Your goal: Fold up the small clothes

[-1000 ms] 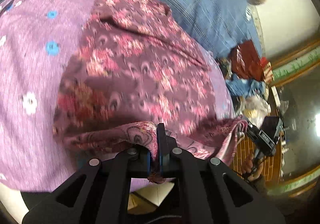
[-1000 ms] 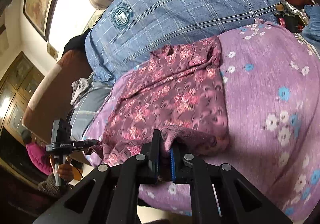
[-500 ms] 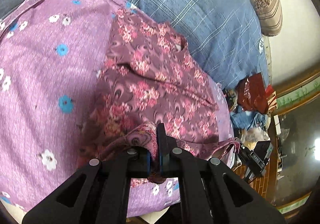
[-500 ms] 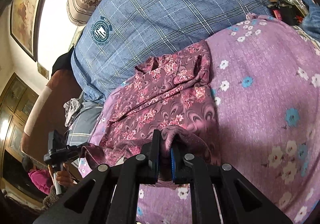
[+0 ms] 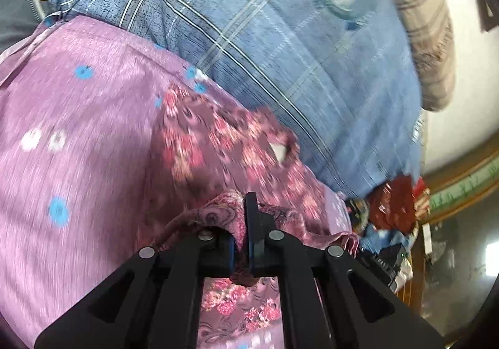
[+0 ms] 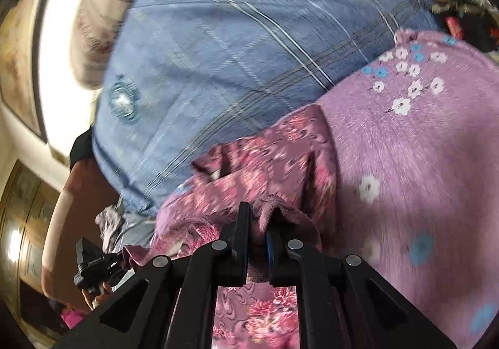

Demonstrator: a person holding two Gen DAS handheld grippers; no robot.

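The small maroon garment with a pink floral print (image 5: pixel 218 143) lies on a purple bedsheet dotted with white and blue flowers (image 5: pixel 78 131), its far end near the edge of a blue plaid blanket bearing a round emblem (image 5: pixel 280 37). Both views are smeared by motion blur, so fine detail of the print and the neckline is hard to read.

The left hand-held gripper (image 5: pixel 243 208) has its fingers pressed together on a bunched edge of the garment; cloth wraps over the left finger and hangs below the jaws. In the right wrist view, the right hand-held gripper (image 6: pixel 257 218) likewise pinches a gathered fold of the same garment (image 6: pixel 268 168), with fabric bulging above the fingers and hanging beneath them. The held near edge is raised off the bedsheet (image 6: pixel 421 162) while the far part rests on it.

Beyond the blanket (image 6: pixel 234 37) sits a brown striped pillow (image 5: pixel 427 37). In the left wrist view, a heap of red and blue items (image 5: pixel 389 208) lies to the right, past the bed's edge. At the lower left of the right wrist view, the left hand-held gripper's black body (image 6: pixel 93 265) appears, trailing cloth.
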